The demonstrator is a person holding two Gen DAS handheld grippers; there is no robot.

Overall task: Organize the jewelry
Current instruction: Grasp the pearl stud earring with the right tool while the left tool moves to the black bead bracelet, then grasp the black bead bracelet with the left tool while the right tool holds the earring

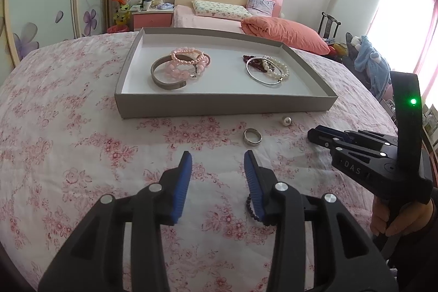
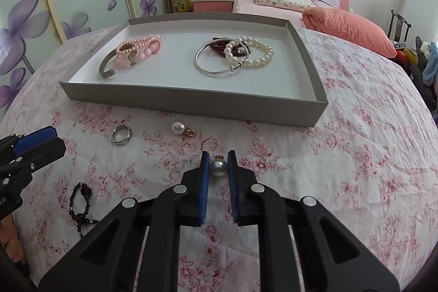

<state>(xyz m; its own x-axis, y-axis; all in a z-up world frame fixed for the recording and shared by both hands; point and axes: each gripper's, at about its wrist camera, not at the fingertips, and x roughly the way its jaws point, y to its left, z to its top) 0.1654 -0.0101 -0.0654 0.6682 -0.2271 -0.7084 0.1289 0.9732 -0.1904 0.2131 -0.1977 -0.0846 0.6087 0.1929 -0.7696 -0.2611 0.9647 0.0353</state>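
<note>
Bedroom setting; work surface is a bed under a pink floral sheet [image 2: 342, 155], with a shallow grey tray [image 2: 191, 97] lying on it.

Item in hand: a grey pearl pendant [image 2: 218, 168], on the sheet in front of the tray. The right gripper [image 2: 218, 164] is clamped on it, both blue pads touching its sides, the small gold loop poking out beyond the fingertips. Judged step: the pick is made and the pendant is not yet lifted. Next move, as I judge it: lift straight up, carry over the tray's near wall, release on bare tray floor. The pearl is round and smooth, so it may slip or roll.

Left gripper [image 1: 217, 159]: jaws apart, nothing between them, hovering over the sheet near a silver ring [image 1: 252, 136].

Outward: a white pearl pendant [image 2: 178, 127] lies near the ring. Inside the tray, a pink bead group [image 2: 142, 48] sits left and a silver bangle with white pearls [image 2: 235, 54] right, well apart.

View differences: only the right wrist view shows the grip. It also shows the dark bead strand [image 2: 80, 205] whole; in the left wrist view the strand is mostly hidden behind that gripper's right finger. The left wrist view alone shows a hand [image 1: 399, 218] holding the right gripper's handle.
</note>
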